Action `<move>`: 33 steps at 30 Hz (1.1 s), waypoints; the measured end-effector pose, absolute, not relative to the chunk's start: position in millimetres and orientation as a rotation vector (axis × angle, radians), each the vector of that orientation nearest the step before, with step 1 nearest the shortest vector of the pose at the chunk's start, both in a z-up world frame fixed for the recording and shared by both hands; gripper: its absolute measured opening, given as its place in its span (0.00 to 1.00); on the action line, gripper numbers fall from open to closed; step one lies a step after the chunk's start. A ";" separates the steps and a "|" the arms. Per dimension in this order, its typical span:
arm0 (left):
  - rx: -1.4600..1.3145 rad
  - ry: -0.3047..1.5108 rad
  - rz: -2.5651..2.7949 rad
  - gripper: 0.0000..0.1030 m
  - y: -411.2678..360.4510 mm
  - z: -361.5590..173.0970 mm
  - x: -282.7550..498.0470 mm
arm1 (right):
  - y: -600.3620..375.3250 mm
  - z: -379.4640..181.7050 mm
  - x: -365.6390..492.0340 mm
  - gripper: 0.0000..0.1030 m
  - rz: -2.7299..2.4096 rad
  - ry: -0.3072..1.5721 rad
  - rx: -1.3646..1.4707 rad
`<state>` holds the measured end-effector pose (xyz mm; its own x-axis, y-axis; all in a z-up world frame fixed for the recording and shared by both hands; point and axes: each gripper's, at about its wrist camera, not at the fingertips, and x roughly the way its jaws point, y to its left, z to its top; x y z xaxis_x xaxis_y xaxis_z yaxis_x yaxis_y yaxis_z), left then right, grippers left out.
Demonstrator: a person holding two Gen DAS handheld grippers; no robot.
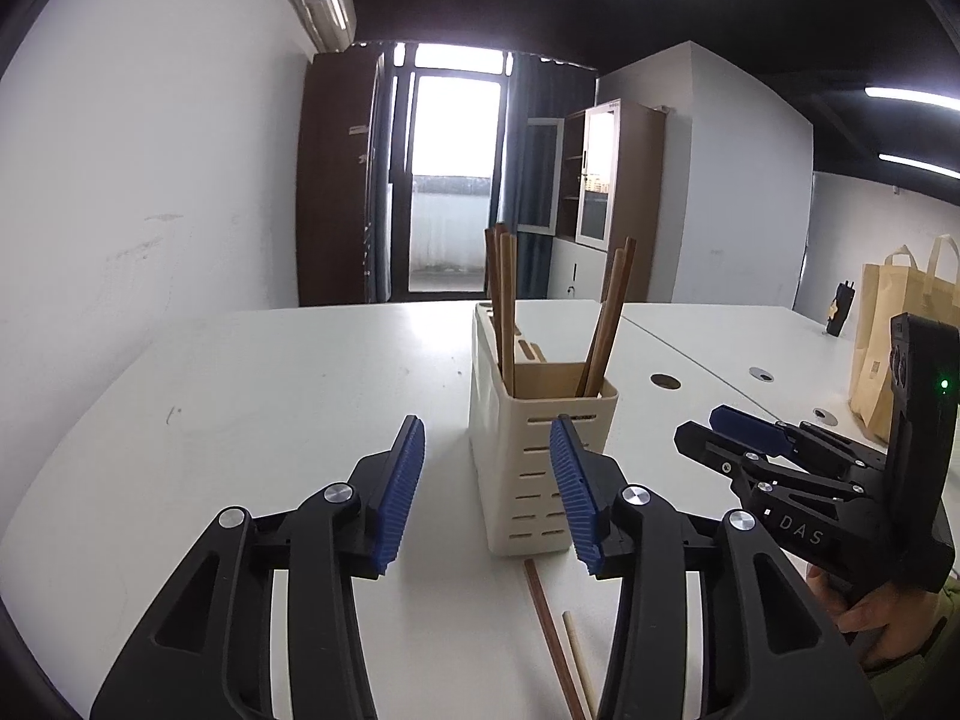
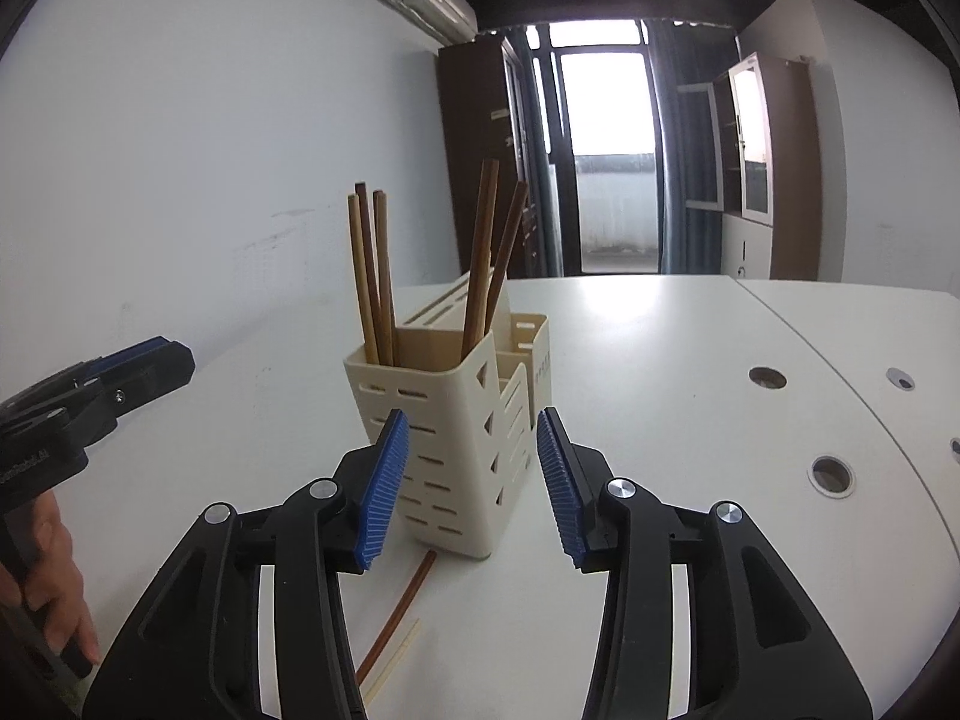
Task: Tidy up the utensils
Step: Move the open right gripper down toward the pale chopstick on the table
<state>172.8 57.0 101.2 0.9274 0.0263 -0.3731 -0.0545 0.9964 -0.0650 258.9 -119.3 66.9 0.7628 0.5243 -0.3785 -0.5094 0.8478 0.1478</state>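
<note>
Cream slotted utensil holder upright on white surface, five wooden chopsticks standing in it. Dark chopstick and pale chopstick lie flat on surface just before holder. Left gripper released, nothing between pads. Right gripper released, empty too.

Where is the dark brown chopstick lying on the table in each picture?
Left wrist view: the dark brown chopstick lies bottom centre, just in front of the cream holder, running toward the lower edge.
Right wrist view: it lies lower left of centre, slanting away from the holder's base.
Shared landmark: the pale chopstick beside it.
</note>
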 end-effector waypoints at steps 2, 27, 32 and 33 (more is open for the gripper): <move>-0.077 0.410 0.040 0.42 57.3 94.0 174.0 | -116.5 61.7 254.9 0.43 0.559 0.437 0.024; -0.092 0.813 -0.030 0.43 41.9 -8.1 232.0 | -128.3 17.9 261.3 0.49 0.509 0.656 -0.046; -0.078 0.883 -0.031 0.43 32.7 -27.4 245.4 | -130.5 14.4 265.4 0.50 0.493 0.676 -0.049; -0.076 0.893 -0.032 0.43 31.6 -30.5 247.7 | -130.7 14.1 265.9 0.50 0.491 0.679 -0.050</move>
<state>247.7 31.6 -30.5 0.6269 -0.0594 -0.7769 -0.0039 0.9968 -0.0793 265.9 -130.7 14.1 0.6694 0.4195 -0.6132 -0.4513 0.8852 0.1130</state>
